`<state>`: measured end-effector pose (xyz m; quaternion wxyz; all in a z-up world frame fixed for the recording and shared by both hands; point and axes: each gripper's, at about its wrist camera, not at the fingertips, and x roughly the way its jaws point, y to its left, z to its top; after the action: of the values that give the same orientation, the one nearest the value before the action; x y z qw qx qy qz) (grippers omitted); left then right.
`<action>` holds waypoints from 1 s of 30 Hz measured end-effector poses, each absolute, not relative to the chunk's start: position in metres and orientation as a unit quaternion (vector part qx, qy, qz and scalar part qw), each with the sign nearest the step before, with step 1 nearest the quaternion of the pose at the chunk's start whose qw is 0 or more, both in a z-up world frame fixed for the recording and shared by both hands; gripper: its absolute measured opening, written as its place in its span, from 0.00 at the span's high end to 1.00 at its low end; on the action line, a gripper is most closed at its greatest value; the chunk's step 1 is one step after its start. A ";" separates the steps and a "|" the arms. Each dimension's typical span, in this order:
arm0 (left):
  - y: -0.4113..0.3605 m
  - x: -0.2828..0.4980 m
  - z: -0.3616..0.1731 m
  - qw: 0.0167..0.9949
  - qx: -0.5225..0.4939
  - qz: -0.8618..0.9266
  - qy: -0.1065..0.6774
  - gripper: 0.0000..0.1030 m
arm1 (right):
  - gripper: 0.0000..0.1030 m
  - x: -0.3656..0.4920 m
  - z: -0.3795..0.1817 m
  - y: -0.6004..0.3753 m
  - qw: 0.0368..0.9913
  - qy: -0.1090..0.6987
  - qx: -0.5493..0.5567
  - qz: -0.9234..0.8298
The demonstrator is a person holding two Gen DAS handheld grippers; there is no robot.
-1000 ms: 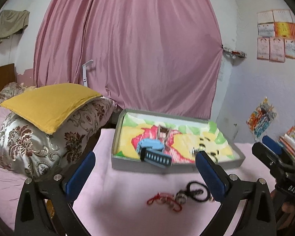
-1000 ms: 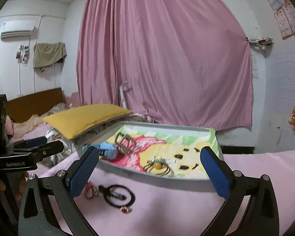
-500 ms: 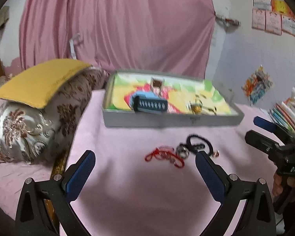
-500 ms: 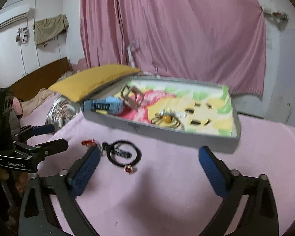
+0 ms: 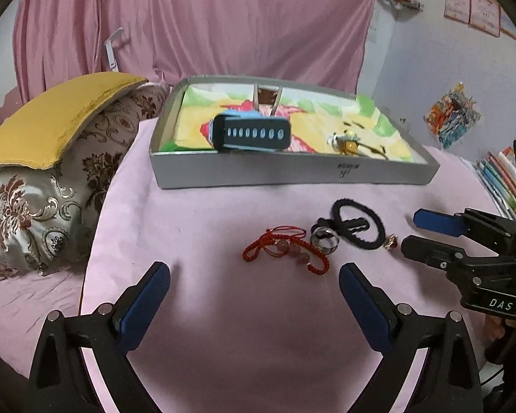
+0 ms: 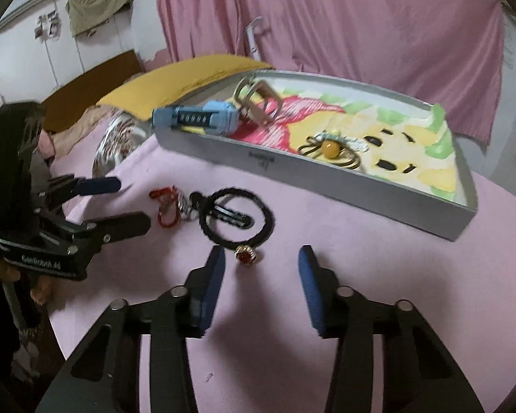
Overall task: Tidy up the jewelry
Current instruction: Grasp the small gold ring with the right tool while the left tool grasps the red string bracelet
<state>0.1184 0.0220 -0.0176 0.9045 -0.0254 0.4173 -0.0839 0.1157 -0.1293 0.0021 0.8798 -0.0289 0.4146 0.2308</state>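
On the pink cloth lie a red cord bracelet [image 5: 285, 247], a silver ring [image 5: 323, 239], a black hair tie [image 5: 380, 223] with a clip, and a small red-stone ring [image 6: 246, 257]. My right gripper [image 6: 261, 254] is low over the cloth and its jaws are closing. The red-stone ring sits between its tips, near the left pad, with neither pad touching it. My left gripper [image 5: 254, 275] stands wide open just short of the bracelet, with nothing in it. Behind them, the grey tray [image 5: 292, 172] holds a blue watch [image 5: 251, 134], a metal buckle [image 6: 258, 99] and an amber-bead piece [image 6: 328, 148].
A yellow cushion [image 5: 51, 113] lies on a patterned pillow [image 5: 34, 199] left of the tray. A pink curtain [image 5: 223, 17] hangs behind it. Books [image 5: 498, 179] are stacked at the far right. A hand [image 6: 0, 272] holds the left gripper's handle.
Both grippers have tipped downward and sunk toward the cloth. The right gripper's jaws have narrowed from wide open, with the red-stone ring now between them. The left jaws have stayed wide.
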 end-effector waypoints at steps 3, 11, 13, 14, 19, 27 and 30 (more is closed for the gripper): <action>0.023 0.121 -0.020 0.900 -0.030 -0.088 0.426 0.12 | 0.69 0.118 0.000 -0.125 0.875 0.421 -0.040 0.237; 0.016 0.132 -0.019 0.897 -0.016 -0.096 0.432 0.21 | 0.77 0.123 0.000 -0.118 0.869 0.427 -0.057 0.243; 0.013 0.135 -0.018 0.896 -0.011 -0.098 0.432 0.25 | 0.78 0.124 0.000 -0.118 0.870 0.427 -0.056 0.241; 0.013 0.136 -0.018 0.896 -0.010 -0.099 0.432 0.26 | 0.79 0.125 -0.001 -0.118 0.870 0.427 -0.055 0.241; 0.007 0.141 -0.017 0.896 0.003 -0.102 0.433 0.36 | 0.82 0.126 -0.001 -0.117 0.869 0.428 -0.053 0.243; -0.007 0.139 -0.017 0.895 0.038 -0.110 0.431 0.53 | 0.82 0.127 -0.001 -0.119 0.868 0.428 -0.048 0.246; -0.010 0.138 -0.016 0.895 0.038 -0.116 0.430 0.60 | 0.83 0.127 -0.001 -0.119 0.868 0.428 -0.048 0.246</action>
<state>0.1380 -0.0095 -0.0162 0.8947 0.0384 0.4296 -0.1164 0.1273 -0.1191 -0.0013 0.8681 -0.0479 0.4285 0.2462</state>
